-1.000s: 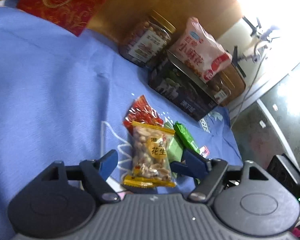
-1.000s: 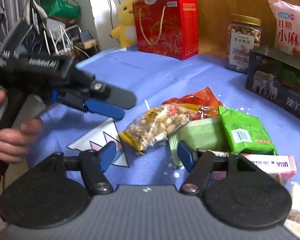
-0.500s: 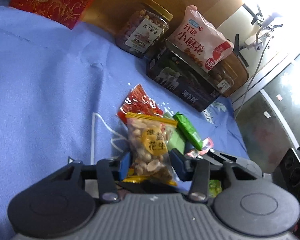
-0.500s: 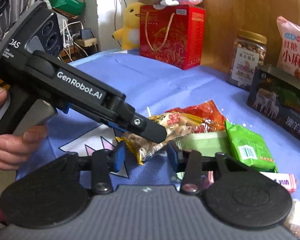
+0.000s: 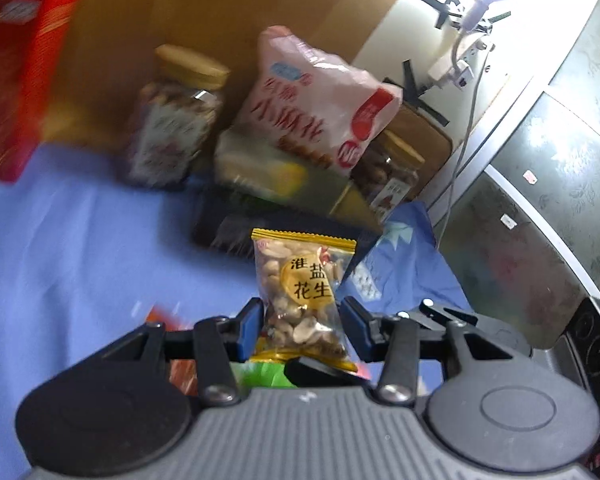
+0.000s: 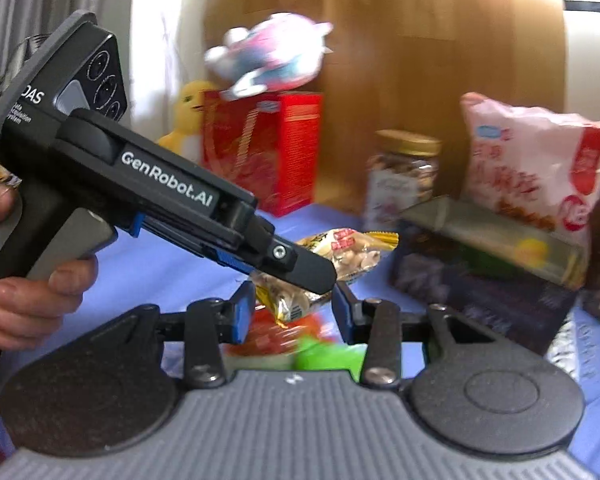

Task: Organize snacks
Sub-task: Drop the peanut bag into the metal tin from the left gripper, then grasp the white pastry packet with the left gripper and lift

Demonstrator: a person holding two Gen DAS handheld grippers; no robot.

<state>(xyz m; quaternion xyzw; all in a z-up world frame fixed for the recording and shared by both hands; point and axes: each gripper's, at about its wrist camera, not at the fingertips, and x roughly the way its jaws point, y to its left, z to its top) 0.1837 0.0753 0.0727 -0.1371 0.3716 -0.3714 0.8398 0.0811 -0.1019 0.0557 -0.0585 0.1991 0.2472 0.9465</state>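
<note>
Apparently both claws, left (image 5: pixel 300 326) and right (image 6: pixel 290 314), pinch peanut packet (image 5: pixel 304 292).

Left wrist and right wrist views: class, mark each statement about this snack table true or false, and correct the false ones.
1. The left gripper grips the peanut packet. True: its jaws have just been closing, and the pads press the packet's sides.
2. The peanut packet lies flat on the cloth. False: it is held up, clear of the cloth.
3. The pink bag rests on the box. True.
4. The jar left of the pink bag has no lid. False: a gold lid is on it.
5. A toy sits on the red bag. True.
</note>
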